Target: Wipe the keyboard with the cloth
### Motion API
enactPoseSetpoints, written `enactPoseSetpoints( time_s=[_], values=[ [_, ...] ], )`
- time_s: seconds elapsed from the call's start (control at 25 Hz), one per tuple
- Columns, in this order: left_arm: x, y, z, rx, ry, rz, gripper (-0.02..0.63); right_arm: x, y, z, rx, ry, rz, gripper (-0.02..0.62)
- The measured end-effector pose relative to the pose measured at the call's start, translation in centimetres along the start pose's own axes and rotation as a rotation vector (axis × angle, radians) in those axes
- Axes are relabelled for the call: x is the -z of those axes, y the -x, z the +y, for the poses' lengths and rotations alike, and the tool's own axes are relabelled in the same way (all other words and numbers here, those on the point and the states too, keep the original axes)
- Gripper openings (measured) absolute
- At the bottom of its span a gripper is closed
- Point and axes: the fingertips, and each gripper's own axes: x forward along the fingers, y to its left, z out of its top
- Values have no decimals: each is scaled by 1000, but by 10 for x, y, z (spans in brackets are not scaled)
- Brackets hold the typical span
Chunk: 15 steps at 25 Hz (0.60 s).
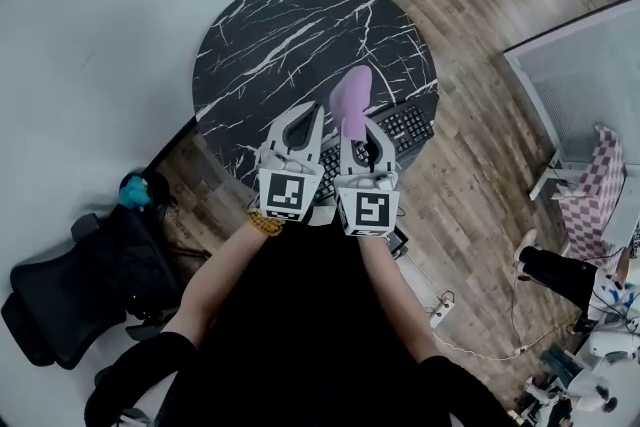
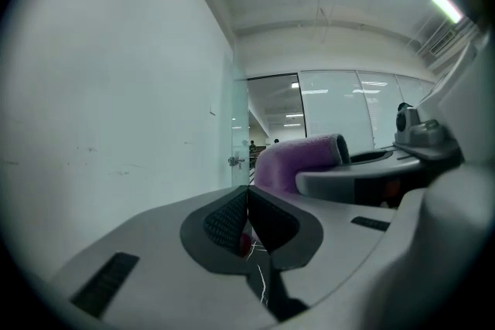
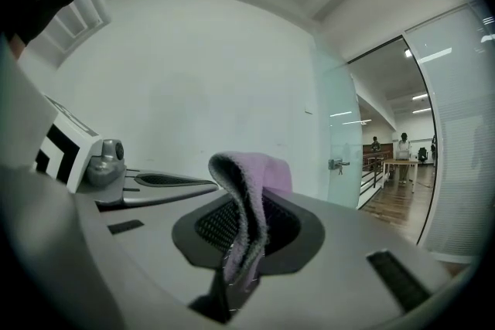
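**Head view.** Shows the left hand-held gripper (image 1: 312,115) and the right hand-held gripper (image 1: 356,130) side by side, close together, over the near edge of the round black marble desk (image 1: 270,35). Shows the purple cloth (image 1: 351,100) standing out from the tip of the right one, pinched at its lower end. Shows the black keyboard (image 1: 407,125) lying on the desk just right of the cloth, partly covered by the right hand-held gripper.

**Left gripper view.** Shows the jaws clenched, pad against pad, with nothing between them. Places the cloth ahead and to the right, at the tip of the right hand-held gripper. Shows a white wall at left and glass partitions beyond.

**Right gripper view.** Shows the jaws grasping the cloth: fabric pinched between the pads, free end rising above them and folding over. Shows the left hand-held gripper at left and a white wall ahead.
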Motion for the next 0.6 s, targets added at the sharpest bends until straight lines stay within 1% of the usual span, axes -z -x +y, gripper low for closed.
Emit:
enactPoseSetpoints(
  time_s=[0.16,0.36,0.48,0.6],
  values=[
    [3,2,-4,4,1,11,14,-1,3,5,-17,-16,-1,61],
    [6,6,-1,0,12,24,14,1,6,9,-14,-47,10,61],
    [9,16,-7,11,24,42,14,6,16,6,-1,-57,40,60],
    [22,31,-19,31,27,91,15,12,30,7,-11,-66,84,60]
  ],
)
